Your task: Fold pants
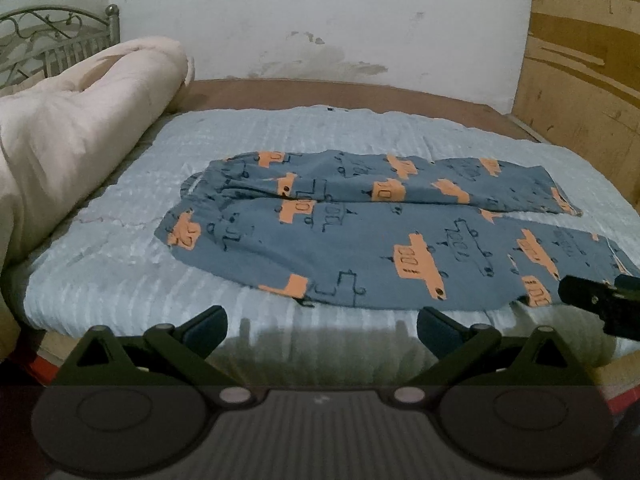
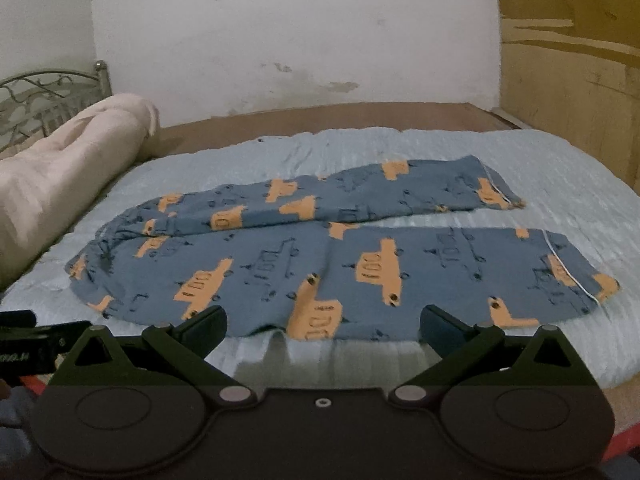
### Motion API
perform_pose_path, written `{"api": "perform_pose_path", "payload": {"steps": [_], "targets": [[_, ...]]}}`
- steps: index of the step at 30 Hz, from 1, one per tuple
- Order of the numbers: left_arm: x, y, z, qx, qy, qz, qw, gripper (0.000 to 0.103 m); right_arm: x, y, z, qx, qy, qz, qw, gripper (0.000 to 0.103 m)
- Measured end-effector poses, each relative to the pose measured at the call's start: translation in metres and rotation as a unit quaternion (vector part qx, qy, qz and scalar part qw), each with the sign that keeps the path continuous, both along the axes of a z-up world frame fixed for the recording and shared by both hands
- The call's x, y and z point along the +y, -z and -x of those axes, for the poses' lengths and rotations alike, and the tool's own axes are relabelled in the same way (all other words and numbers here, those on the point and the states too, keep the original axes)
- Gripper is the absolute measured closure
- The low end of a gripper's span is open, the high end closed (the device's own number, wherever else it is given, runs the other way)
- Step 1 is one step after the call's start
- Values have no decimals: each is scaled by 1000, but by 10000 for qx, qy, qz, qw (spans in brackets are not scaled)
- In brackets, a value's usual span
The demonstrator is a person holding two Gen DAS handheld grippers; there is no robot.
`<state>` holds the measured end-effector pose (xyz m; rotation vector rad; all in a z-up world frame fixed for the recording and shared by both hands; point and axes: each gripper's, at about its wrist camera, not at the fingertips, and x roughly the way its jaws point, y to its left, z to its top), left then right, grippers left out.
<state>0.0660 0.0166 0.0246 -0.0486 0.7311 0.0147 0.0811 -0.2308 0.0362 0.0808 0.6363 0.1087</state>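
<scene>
Both claws, left claw (image 1: pixel 322 328) and right claw (image 2: pixel 322 328), gape empty; pants (image 2: pixel 320 256) lie flat on bed (image 2: pixel 400 148), 0 folds made.

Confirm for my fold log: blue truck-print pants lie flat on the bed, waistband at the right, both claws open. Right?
Not quite: the waistband of the pants is at the left, cuffs right, as the left wrist view shows. Both the left claw and right claw are open.

Soft cloth pants (image 1: pixel 360 232), ribbed cloth bedspread (image 1: pixel 120 276)
</scene>
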Motion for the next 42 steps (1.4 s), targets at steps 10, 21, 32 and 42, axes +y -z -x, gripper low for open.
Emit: {"api": "perform_pose_path", "payload": {"steps": [10,21,32,42], "targets": [[11,-8,-32,82,-107,-384,9992,1,6,0,-26,-105,-376,100,9992,1],[33,-21,-95,-12,-239,-937,9953,1,-1,-7,-80,-922,-1297,1010,9821,1],[71,-2,-177,217,-69,-1432,9894,1,-13,-3,-192,-681,-2553,580,9627,1],[113,7,-266,-472,839,-1448,9848,1,-6,17,-307,-103,-3233,458,9451,1]]}}
